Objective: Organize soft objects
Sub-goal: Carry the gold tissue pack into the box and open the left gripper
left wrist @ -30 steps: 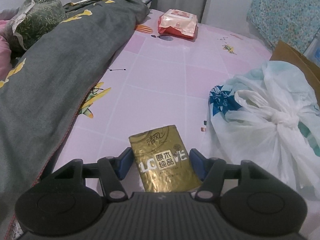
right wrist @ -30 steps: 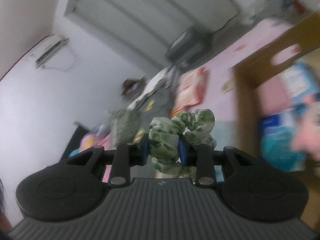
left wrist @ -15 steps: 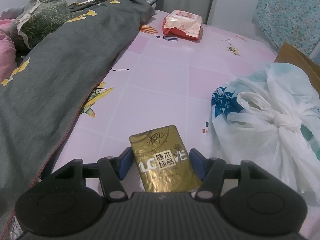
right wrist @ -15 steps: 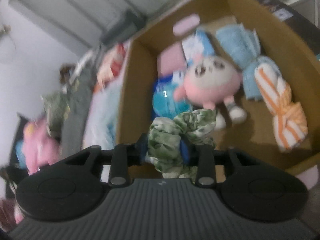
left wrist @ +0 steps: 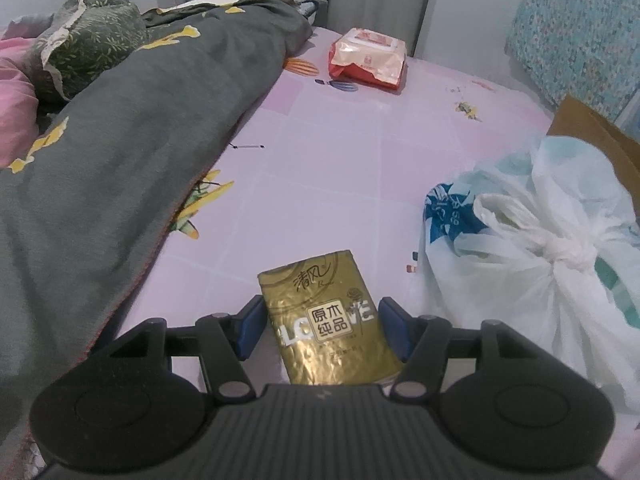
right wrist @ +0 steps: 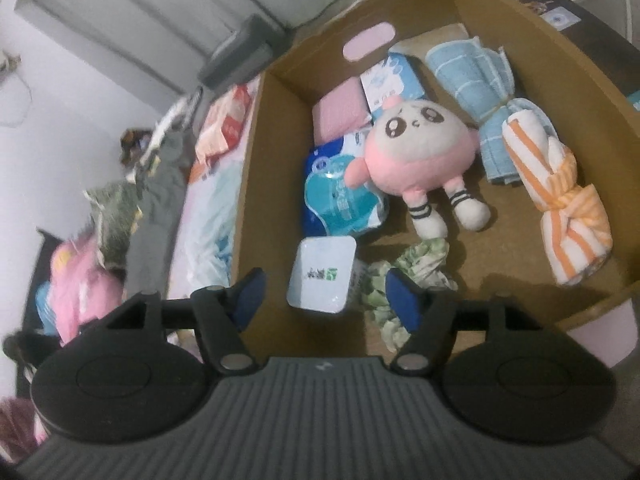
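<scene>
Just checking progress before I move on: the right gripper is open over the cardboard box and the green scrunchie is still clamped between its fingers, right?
Not quite. The right gripper is open over the cardboard box, but the green scrunchie is not clamped: the right wrist view shows it lying on the box floor, near the plush toy.
</scene>
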